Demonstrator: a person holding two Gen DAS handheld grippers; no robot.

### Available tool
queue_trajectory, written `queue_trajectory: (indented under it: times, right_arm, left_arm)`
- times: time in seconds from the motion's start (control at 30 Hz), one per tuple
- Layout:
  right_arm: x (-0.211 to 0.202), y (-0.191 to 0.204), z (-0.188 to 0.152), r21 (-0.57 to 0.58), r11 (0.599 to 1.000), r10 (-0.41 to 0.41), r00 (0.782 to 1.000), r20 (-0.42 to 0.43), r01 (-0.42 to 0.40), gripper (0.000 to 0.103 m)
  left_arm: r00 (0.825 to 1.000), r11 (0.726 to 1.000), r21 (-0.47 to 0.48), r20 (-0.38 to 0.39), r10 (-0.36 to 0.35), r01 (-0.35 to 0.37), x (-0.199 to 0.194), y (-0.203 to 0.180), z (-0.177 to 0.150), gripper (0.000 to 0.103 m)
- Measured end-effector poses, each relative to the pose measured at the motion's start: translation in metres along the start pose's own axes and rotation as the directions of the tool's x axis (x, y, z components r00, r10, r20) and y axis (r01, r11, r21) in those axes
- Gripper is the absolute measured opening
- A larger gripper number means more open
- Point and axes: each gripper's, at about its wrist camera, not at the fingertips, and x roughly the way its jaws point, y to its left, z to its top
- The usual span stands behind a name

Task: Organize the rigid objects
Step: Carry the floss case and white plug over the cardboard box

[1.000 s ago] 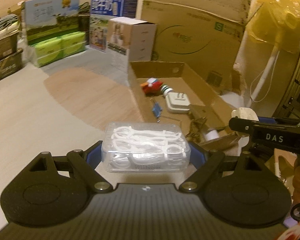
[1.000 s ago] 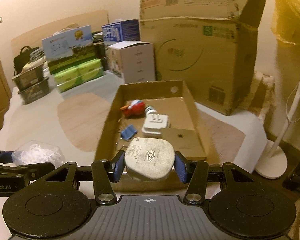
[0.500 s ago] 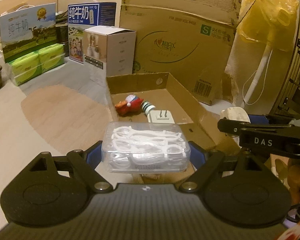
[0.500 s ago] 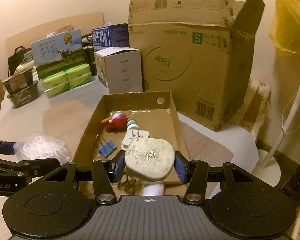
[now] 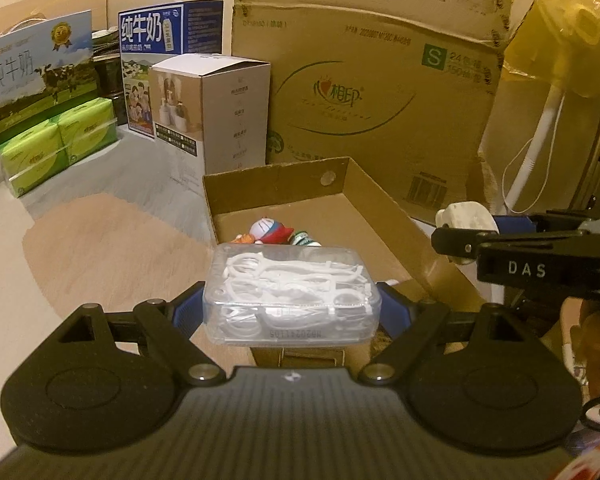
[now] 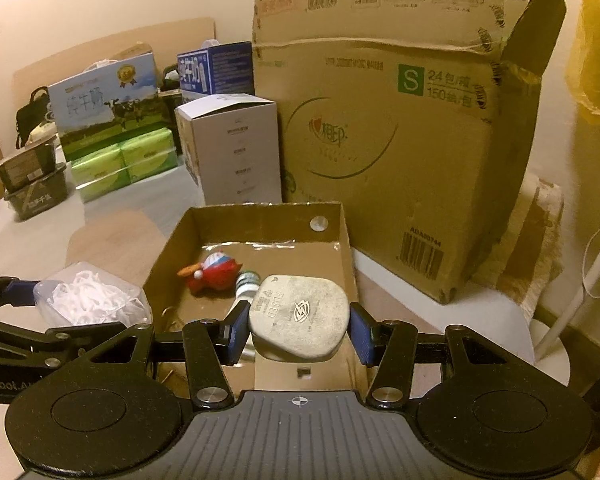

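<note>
My left gripper (image 5: 292,310) is shut on a clear plastic box of white floss picks (image 5: 292,294), held above the near end of a shallow cardboard tray (image 5: 276,178). My right gripper (image 6: 298,326) is shut on a grey-white fused plug (image 6: 300,316), held over the same tray (image 6: 260,216). In the tray lie a red and blue toy figure (image 6: 214,274) and a small white and green piece (image 6: 247,282); other contents are hidden behind the held items. The right gripper with its plug (image 5: 466,218) shows at the right of the left wrist view, and the floss box (image 6: 90,300) at the left of the right wrist view.
A large cardboard carton (image 6: 388,140) stands just behind the tray, a white box (image 6: 236,148) to its left. Milk cartons (image 5: 36,80) and green tissue packs (image 5: 60,144) stand at the back left. A fan stand (image 6: 556,344) and yellow bag (image 5: 560,28) are at the right.
Both grippers have moved forward and over the tray, which now looks nearer in both views. Each still holds its item. The white charger seen earlier in the tray is now hidden.
</note>
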Motion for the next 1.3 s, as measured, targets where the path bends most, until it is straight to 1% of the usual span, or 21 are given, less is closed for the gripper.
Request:
queue_trajectory:
  times: [0.27,0.57,0.63,0.7,0.77,1.03,1.3]
  right_arm:
    - [0.031,-0.015,0.012,0.016,1.0,0.012,1.0,-0.02,-0.011,0.052]
    - [0.051,-0.024,0.014,0.038,0.999,0.013,0.999,-0.036,-0.012,0.052]
    - [0.052,-0.025,0.014,0.042,0.999,0.013,0.999,-0.039,-0.011,0.052]
    - [0.054,-0.026,0.014,0.045,0.999,0.013,0.999,-0.041,-0.011,0.052]
    - [0.054,-0.025,0.014,0.046,0.999,0.016,0.999,-0.043,-0.014,0.052]
    - [0.049,-0.023,0.016,0.047,0.999,0.021,0.999,-0.036,-0.019,0.052]
    - [0.052,-0.02,0.016,0.042,0.999,0.028,0.999,-0.045,-0.026,0.052]
  left_arm:
    - [1.0,1.0,0.012,-0.009,0.0,0.001,0.034,-0.001,0.011,0.086]
    - [0.999,1.0,0.019,-0.031,-0.011,0.012,0.059,-0.006,0.007,0.086]
    - [0.999,0.999,0.009,-0.036,-0.032,0.032,0.062,-0.006,0.006,0.086]
    - [0.998,0.999,0.014,-0.044,-0.047,0.048,0.063,-0.008,0.004,0.088]
    - [0.999,0.999,0.027,-0.028,-0.033,0.033,0.059,-0.008,0.004,0.089]
    - [1.0,1.0,0.002,-0.005,0.009,-0.009,0.047,0.005,0.009,0.089]
    - [1.0,1.0,-0.008,-0.004,0.023,-0.023,0.043,0.012,0.011,0.089]
